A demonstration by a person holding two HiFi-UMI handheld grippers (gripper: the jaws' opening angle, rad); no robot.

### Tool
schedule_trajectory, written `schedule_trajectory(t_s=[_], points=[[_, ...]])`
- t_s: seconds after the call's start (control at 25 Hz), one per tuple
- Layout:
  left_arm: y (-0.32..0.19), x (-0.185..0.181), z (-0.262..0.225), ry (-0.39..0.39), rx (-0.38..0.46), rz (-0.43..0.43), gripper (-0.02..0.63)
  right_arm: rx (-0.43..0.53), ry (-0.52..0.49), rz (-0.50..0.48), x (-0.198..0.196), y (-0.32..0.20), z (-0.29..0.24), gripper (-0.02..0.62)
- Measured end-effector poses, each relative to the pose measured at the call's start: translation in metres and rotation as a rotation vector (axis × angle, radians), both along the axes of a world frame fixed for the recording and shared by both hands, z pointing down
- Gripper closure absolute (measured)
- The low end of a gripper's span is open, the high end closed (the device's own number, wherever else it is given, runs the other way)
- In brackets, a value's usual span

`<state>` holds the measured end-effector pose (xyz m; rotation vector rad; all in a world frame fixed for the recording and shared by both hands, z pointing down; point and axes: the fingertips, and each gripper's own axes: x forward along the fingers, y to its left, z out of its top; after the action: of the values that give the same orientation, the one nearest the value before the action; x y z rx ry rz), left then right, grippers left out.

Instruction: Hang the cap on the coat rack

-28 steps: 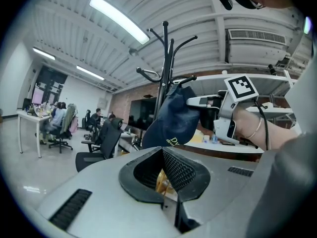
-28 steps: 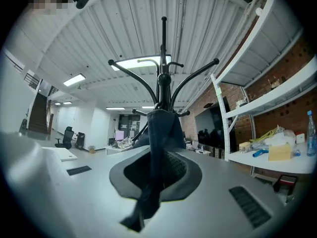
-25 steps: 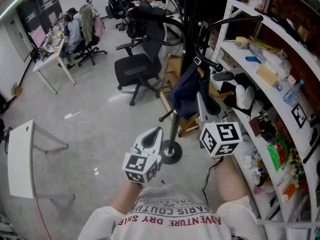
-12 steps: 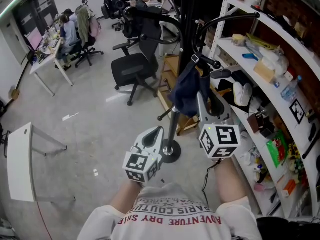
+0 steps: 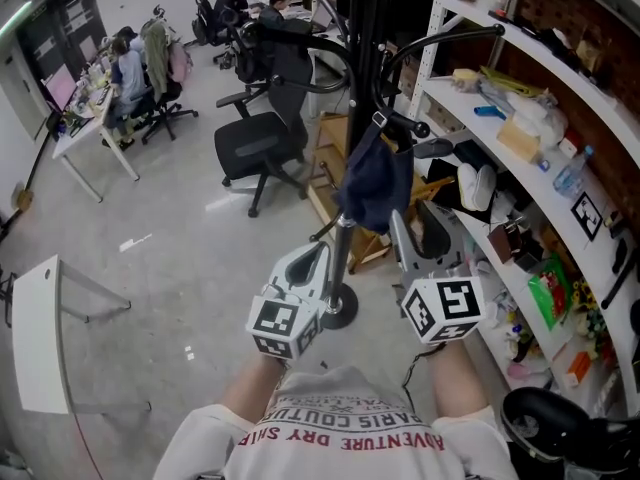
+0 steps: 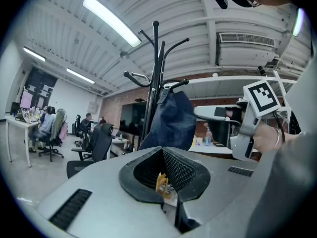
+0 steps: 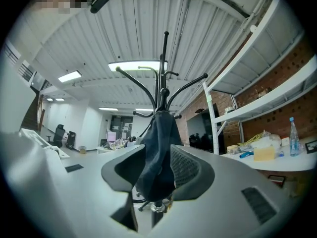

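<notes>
A dark blue cap [image 5: 372, 183] hangs from a hook of the black coat rack [image 5: 362, 28], whose round base [image 5: 338, 308] stands on the floor. My right gripper [image 5: 415, 230] is just below and to the right of the cap, its jaws opening wide. In the right gripper view the cap [image 7: 158, 152] shows in the gap between the jaws, and the pads do not press on it. My left gripper [image 5: 308, 260] is shut and empty, low beside the rack's pole. The left gripper view shows the cap [image 6: 171, 118] on the rack [image 6: 155, 58].
White shelves [image 5: 520, 138] with several items run along the right, close to the rack. A black office chair [image 5: 255, 148] and a wooden frame [image 5: 330, 158] stand behind the rack. At the left is a white table [image 5: 40, 328]. People sit at desks [image 5: 130, 63] far back.
My right gripper's jaws have spread apart and let go of the cap, and it has dropped back toward me. The cap stays on the rack. The left gripper has barely moved.
</notes>
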<state>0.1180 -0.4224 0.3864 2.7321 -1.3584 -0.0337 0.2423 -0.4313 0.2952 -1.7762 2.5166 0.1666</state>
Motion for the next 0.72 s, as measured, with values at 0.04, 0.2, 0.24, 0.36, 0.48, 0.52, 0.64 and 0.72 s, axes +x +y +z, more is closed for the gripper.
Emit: schedule_trajectory(t_s=[0.04,0.2,0.24,0.36,0.48,0.52,0.64,0.72], points=[[0.000,0.000,-0.003,-0.002,0.010,0.001,0.600,-0.001,-0.017,-0.005,0.000,0.005,0.004,0.439],[0.000,0.002,-0.007,-0.030,0.037,0.005,0.601,-0.038,-0.051,0.023,0.001,0.016,0.027,0.558],[0.001,0.004,-0.006,-0.038,0.041,0.007,0.601,-0.056,-0.054,0.021,0.000,0.017,0.033,0.563],[0.004,0.010,-0.005,-0.050,0.051,0.021,0.601,-0.106,-0.076,0.014,-0.002,0.023,0.051,0.577],[0.006,0.013,-0.003,-0.059,0.052,0.033,0.600,-0.145,-0.071,0.010,-0.005,0.027,0.069,0.580],[0.007,0.013,-0.003,-0.060,0.052,0.035,0.600,-0.154,-0.062,0.009,-0.007,0.027,0.073,0.580],[0.007,0.013,-0.001,-0.059,0.048,0.035,0.600,-0.163,-0.032,0.008,-0.008,0.027,0.080,0.580],[0.008,0.013,0.001,-0.059,0.042,0.034,0.600,-0.163,-0.029,0.012,-0.007,0.027,0.081,0.580]])
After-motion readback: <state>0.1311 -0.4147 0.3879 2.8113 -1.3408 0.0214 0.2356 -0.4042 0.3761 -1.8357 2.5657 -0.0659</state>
